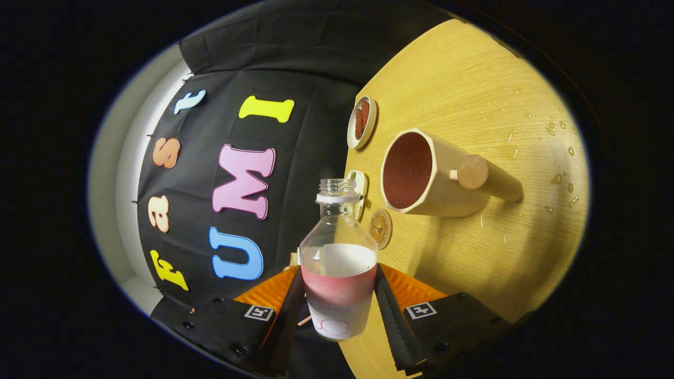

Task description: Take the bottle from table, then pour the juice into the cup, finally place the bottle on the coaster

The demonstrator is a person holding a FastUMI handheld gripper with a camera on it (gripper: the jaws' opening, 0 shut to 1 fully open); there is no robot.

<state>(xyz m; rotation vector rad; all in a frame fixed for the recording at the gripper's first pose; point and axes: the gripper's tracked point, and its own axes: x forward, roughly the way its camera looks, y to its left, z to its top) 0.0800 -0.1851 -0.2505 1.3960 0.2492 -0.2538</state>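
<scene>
i have the gripper clamped on the bottle at lower centre, both fingers pressing its labelled sides, neck tipped sideways toward the cup right of centre. the mouth sits short of the rim, so juice may spill onto the table near the coaster.

Fisheye camera riding on the gripper, looking forward along its two fingers, close behind the held bottle, view rolled so the table stands on edge, seemingly tipped sideways, booth wall beyond.
</scene>
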